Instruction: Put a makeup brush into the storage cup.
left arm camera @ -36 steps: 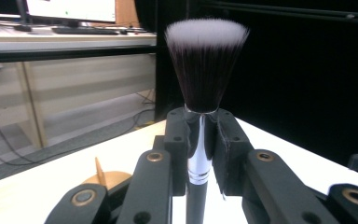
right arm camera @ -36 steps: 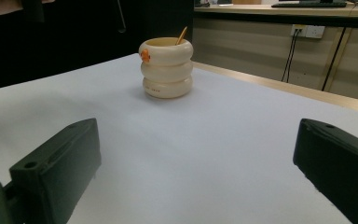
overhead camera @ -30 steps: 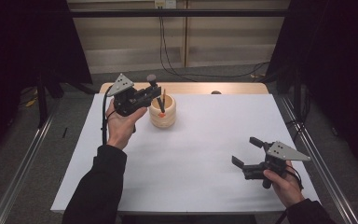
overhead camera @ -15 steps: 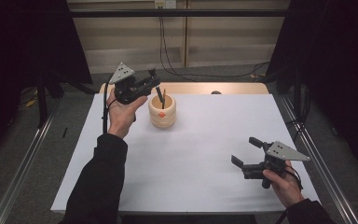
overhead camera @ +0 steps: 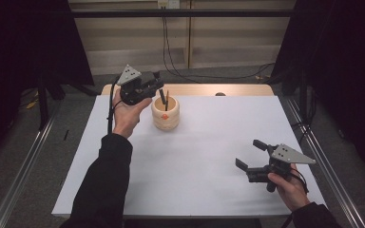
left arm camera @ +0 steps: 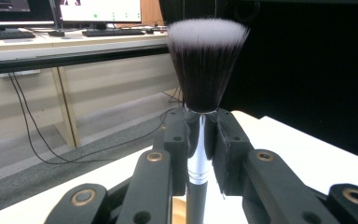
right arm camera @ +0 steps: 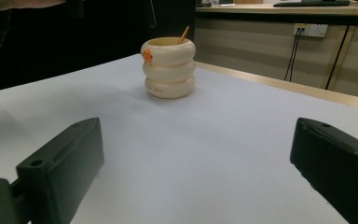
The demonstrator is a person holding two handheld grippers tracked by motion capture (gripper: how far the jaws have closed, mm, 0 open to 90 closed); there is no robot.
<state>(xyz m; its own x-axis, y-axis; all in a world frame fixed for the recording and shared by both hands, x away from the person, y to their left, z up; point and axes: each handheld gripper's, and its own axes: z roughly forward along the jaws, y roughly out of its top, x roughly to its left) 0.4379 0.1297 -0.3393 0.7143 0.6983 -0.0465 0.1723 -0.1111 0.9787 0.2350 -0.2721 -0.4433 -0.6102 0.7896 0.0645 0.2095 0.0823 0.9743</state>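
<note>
White surface (overhead camera: 195, 180) takes most of the high view. Cream ringed cup (overhead camera: 165, 113) stands far left of centre on it, an orange stick (overhead camera: 167, 99) poking out of its mouth. Left hand-held gripper (overhead camera: 153, 85) is lifted just left of the cup and above it, jaws clamped on a makeup brush (left arm camera: 204, 93) at its silver neck, bristles pointing up. Right hand-held gripper (overhead camera: 252, 154) sits near right, low over the surface, jaws wide apart with nothing between them, facing the cup (right arm camera: 168, 67).
</note>
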